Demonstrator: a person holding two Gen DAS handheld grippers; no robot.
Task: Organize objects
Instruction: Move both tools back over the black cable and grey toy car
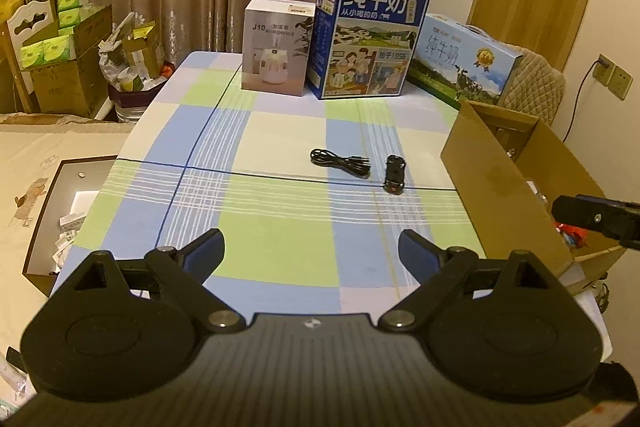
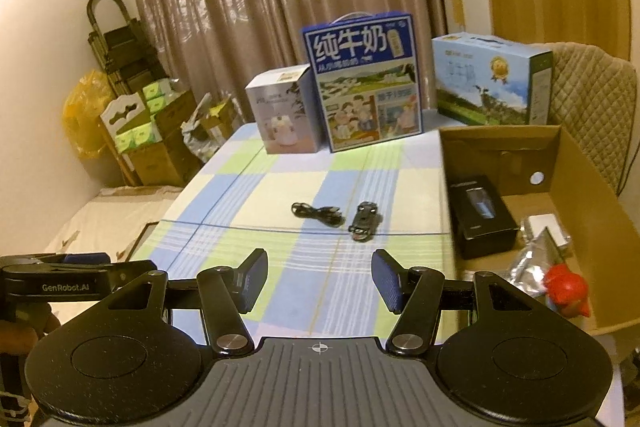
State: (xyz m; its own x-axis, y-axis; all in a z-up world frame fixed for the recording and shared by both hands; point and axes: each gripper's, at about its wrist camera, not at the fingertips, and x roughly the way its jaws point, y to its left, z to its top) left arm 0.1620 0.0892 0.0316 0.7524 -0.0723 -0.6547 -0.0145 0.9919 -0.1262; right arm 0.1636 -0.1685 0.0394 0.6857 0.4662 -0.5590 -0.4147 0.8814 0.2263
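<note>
Both tools agape, empty; cardboard box contents mostly hidden.

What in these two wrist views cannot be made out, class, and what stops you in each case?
- Cardboard box contents: left wrist view, the near wall hides them.
- Red item in the box: right wrist view, blurred, identity unclear.
- Small black object beside the black cable: both views, too small to identify.
- Left gripper: right wrist view, cut off by the edge.

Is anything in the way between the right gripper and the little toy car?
No. Only bare checked cloth lies between the right gripper and the car. The cable sits beside it, off to the left.
</note>
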